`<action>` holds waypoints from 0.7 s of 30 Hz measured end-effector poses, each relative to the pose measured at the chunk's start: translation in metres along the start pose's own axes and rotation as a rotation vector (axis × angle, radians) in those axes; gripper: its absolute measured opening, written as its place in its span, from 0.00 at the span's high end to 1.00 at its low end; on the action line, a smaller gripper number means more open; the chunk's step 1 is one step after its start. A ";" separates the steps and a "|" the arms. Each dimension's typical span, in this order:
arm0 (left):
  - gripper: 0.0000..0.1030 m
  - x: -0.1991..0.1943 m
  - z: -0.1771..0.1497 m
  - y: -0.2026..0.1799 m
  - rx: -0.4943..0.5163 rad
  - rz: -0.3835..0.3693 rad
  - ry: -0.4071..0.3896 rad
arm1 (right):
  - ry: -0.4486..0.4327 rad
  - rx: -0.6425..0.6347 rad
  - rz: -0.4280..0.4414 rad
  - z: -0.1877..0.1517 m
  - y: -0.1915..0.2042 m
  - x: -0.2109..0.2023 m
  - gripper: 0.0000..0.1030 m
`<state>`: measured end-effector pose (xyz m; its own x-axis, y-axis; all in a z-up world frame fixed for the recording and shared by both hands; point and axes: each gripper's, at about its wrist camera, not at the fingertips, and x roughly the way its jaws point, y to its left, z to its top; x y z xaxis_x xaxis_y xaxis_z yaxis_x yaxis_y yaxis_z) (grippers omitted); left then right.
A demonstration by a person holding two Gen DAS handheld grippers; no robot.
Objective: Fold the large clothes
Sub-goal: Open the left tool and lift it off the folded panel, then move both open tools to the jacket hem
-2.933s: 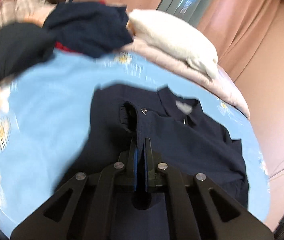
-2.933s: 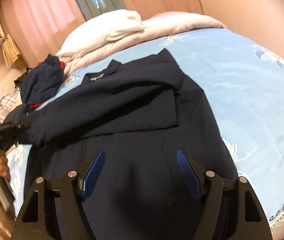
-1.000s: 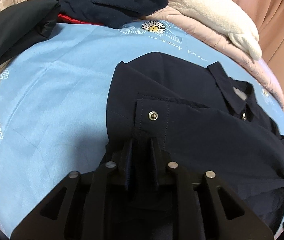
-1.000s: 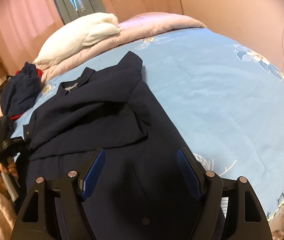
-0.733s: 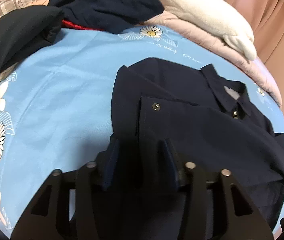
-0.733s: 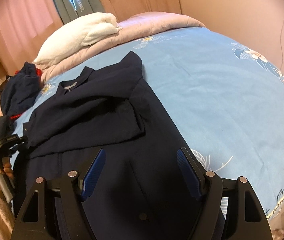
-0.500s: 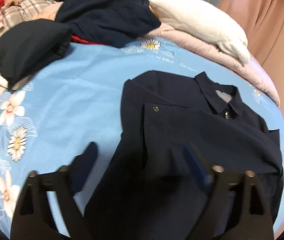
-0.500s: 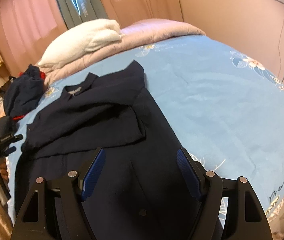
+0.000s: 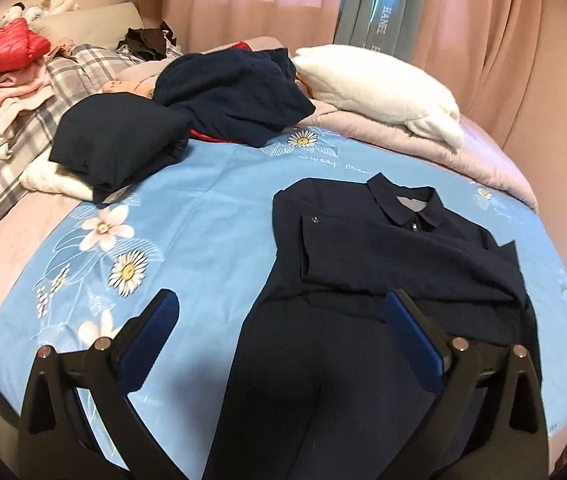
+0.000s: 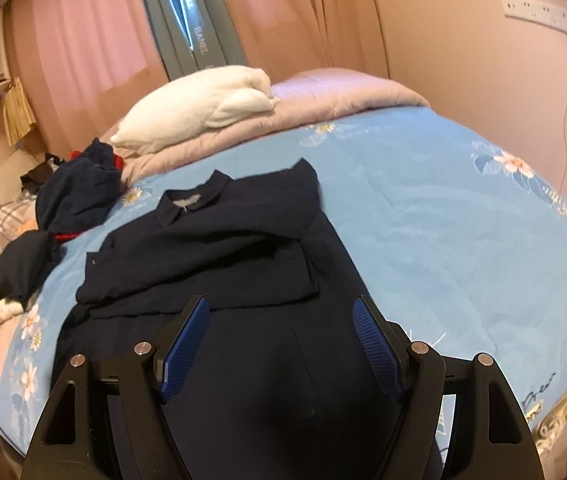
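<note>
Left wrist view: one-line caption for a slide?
Left gripper, fingers opening with nothing between them, above a navy coat with sleeves folded across its chest on the blue floral bedsheet.

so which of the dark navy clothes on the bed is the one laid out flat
The collared navy garment spread on the blue floral sheet, sleeves folded across its chest. The other two navy pieces sit bunched at the sheet's far edge.

The left gripper point(image 9: 279, 332) tilts downward, its blue-padded jaws opening wide, with nothing pressed between the pads. The right gripper point(image 10: 281, 344) also tilts downward, its jaws parted a little less widely, and nothing is gripped between them.
</note>
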<state>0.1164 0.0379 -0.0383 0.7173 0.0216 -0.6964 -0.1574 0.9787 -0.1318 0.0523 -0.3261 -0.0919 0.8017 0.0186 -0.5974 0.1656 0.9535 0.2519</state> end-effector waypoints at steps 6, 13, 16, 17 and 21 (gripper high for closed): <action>0.00 -0.028 -0.033 0.010 0.022 0.009 0.011 | -0.062 -0.027 0.017 0.003 0.010 -0.022 0.16; 0.00 -0.053 -0.068 0.025 0.024 0.005 0.031 | -0.117 -0.072 0.048 -0.005 0.026 -0.040 0.07; 0.00 -0.060 -0.077 0.029 0.021 0.005 0.025 | -0.122 -0.101 0.064 -0.009 0.033 -0.045 0.07; 0.00 -0.062 -0.079 0.031 0.019 -0.001 0.026 | -0.124 -0.106 0.062 -0.011 0.035 -0.047 0.07; 0.00 -0.067 -0.092 0.036 0.003 -0.005 0.039 | -0.124 -0.117 0.077 -0.018 0.039 -0.052 0.07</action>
<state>0.0001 0.0533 -0.0611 0.6909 0.0084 -0.7229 -0.1517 0.9794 -0.1336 0.0065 -0.2846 -0.0649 0.8753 0.0626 -0.4796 0.0386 0.9794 0.1983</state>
